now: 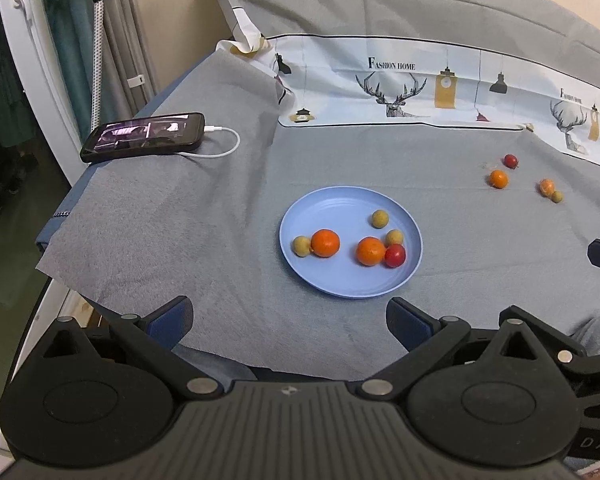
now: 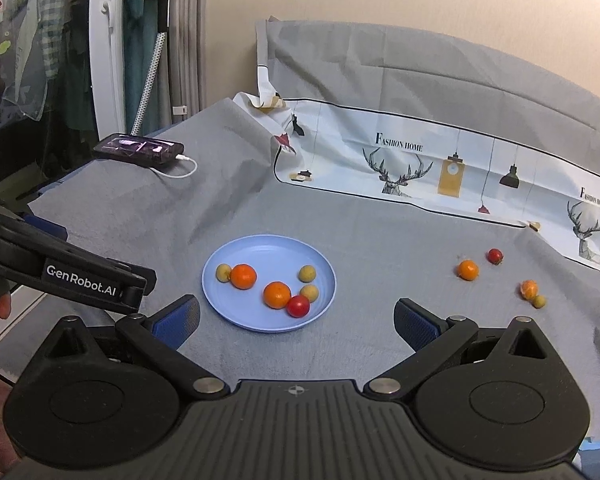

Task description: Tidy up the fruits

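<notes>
Currently both the left gripper and right gripper hang spread and empty; six fruits sit on the round pale-blue plastic plate at centre frame, four loose small fruits at right, likely next pickup.

Blue plate: one. On plate: two oranges, three small yellow-green fruits, one red fruit. Off plate, on grey cloth: one whole orange, one peeled orange, one red fruit, one yellow-green fruit. Ten fruits total. One phone, one white cable.
</notes>
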The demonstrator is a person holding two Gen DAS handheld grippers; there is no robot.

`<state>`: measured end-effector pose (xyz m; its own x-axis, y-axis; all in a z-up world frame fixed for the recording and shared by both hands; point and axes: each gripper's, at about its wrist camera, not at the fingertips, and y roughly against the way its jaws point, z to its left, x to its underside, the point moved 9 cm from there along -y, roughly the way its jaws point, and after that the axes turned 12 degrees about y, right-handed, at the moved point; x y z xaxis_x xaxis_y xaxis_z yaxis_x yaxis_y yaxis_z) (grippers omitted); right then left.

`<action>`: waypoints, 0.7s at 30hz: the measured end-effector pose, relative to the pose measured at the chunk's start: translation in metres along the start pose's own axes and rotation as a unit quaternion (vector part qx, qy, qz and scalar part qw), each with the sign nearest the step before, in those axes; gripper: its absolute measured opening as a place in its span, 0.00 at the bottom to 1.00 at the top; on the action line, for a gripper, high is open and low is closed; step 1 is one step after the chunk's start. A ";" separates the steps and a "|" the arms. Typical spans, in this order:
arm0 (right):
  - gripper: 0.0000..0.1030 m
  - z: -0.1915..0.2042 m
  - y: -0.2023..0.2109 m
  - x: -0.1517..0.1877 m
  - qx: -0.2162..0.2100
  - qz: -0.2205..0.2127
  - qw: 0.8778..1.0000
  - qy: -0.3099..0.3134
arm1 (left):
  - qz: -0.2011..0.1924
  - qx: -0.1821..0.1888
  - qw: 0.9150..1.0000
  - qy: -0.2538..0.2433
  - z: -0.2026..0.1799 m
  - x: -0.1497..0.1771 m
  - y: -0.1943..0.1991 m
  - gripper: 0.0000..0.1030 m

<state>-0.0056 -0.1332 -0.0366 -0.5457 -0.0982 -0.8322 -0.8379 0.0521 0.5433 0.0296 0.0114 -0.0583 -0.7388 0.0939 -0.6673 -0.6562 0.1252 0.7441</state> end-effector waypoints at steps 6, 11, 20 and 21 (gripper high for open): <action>0.99 0.001 -0.008 0.003 -0.007 0.010 1.000 -0.004 | 0.007 -0.004 1.000 -0.007 -0.001 -0.001 -0.007 1.00; 0.99 -0.001 -0.013 0.004 -0.009 0.015 1.000 -0.009 | 0.012 -0.007 1.000 -0.007 -0.001 -0.001 -0.011 1.00; 0.99 -0.006 -0.020 0.008 -0.014 0.021 1.000 -0.018 | 0.019 -0.012 1.000 -0.012 -0.008 -0.001 -0.016 1.00; 0.99 -0.007 -0.021 0.008 -0.014 0.021 0.999 -0.020 | 0.020 -0.013 1.000 -0.013 -0.009 -0.001 -0.017 1.00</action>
<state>0.0076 -0.1420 -0.0544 -0.5815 -0.0563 -0.8116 -0.8135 0.0274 0.5810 0.0406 0.0005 -0.0699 -0.7610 0.1246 -0.6366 -0.6294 0.0956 0.7712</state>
